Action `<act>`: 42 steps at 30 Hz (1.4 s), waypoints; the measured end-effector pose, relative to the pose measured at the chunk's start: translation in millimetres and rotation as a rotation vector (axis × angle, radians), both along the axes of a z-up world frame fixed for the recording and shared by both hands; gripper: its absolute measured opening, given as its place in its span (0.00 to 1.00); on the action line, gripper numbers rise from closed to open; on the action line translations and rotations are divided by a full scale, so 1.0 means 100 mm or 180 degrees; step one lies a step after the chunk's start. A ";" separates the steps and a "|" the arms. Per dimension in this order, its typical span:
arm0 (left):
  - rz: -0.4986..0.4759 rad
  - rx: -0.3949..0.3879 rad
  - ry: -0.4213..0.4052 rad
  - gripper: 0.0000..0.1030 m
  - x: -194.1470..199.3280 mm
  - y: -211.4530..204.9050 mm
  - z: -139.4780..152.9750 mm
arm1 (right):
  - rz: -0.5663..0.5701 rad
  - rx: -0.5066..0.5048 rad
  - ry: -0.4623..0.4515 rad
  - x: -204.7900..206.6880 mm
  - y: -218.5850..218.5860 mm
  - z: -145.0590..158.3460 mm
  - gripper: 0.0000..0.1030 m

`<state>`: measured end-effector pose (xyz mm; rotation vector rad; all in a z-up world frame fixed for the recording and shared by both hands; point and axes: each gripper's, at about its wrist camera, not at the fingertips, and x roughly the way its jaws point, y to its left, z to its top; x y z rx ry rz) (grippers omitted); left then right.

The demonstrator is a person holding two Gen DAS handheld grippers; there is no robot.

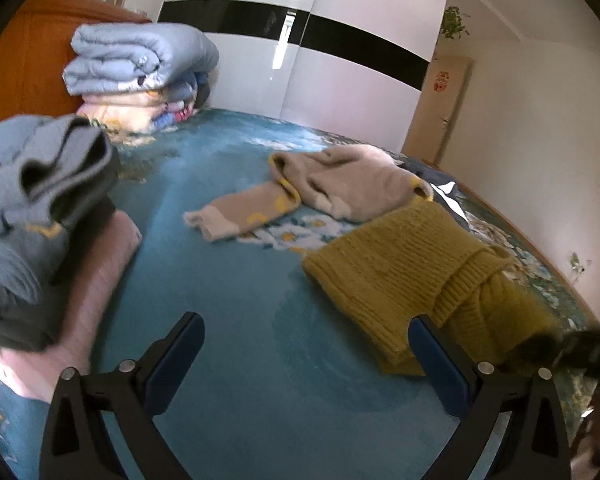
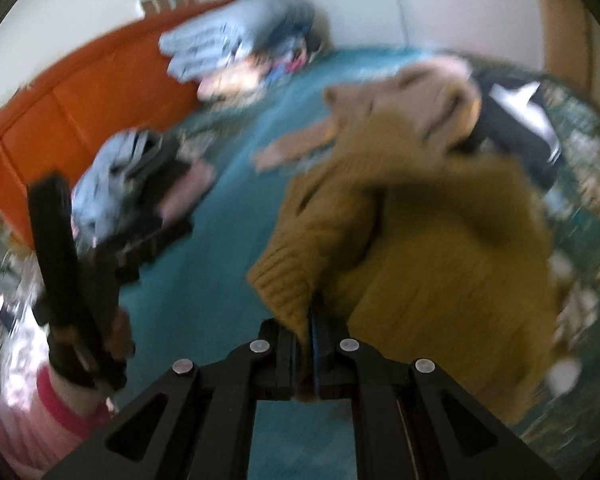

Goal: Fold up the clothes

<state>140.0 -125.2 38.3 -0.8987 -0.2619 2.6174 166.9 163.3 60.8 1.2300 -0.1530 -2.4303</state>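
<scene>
A mustard knitted sweater [image 1: 412, 276] lies partly folded on the blue bed [image 1: 236, 280] to the right. My left gripper [image 1: 306, 356] is open and empty, low over bare bedcover just left of the sweater. My right gripper [image 2: 310, 320] is shut on the sweater's ribbed edge [image 2: 288, 280]; the sweater [image 2: 428, 248] fills the right wrist view, which is blurred. The left gripper [image 2: 60, 248] shows there at the left, held in a hand.
A beige garment [image 1: 324, 188] lies spread beyond the sweater. A stack of folded grey, dark and pink clothes [image 1: 40, 216] sits at the left. Folded quilts [image 1: 140, 64] rest against the wooden headboard [image 1: 24, 64]. A dark garment [image 1: 440, 184] lies at the far right edge.
</scene>
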 end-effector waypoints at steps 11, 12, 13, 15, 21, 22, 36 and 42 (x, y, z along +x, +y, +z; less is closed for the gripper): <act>-0.0332 0.0301 -0.0182 1.00 0.15 0.18 -0.05 | -0.0179 0.0084 0.0380 0.37 0.55 0.42 0.49; -0.0345 0.0226 -0.0192 1.00 0.16 0.23 -0.04 | -0.0273 0.0249 0.0448 0.32 0.62 0.47 0.50; -0.0348 0.0152 -0.0196 1.00 0.17 0.28 -0.04 | -0.0335 0.0395 0.0497 0.26 0.67 0.51 0.51; -0.0326 0.0005 -0.0182 1.00 0.20 0.39 -0.04 | -0.0313 0.0671 0.0514 0.07 0.68 0.54 0.57; -0.0344 -0.0121 -0.0294 1.00 0.37 0.57 -0.09 | 0.0253 0.1793 0.0784 -0.39 0.34 0.39 0.59; -0.0356 -0.0089 -0.0335 1.00 0.41 0.59 -0.11 | 0.0338 0.1923 0.0763 -0.48 0.29 0.32 0.59; -0.0791 0.0214 -0.0512 1.00 0.65 1.30 -0.08 | 0.0042 0.1422 0.0386 -1.08 0.32 0.23 0.07; -0.0760 0.0223 -0.0534 0.99 0.60 1.64 -0.02 | -0.0270 0.1080 0.0369 -1.01 0.51 0.38 0.07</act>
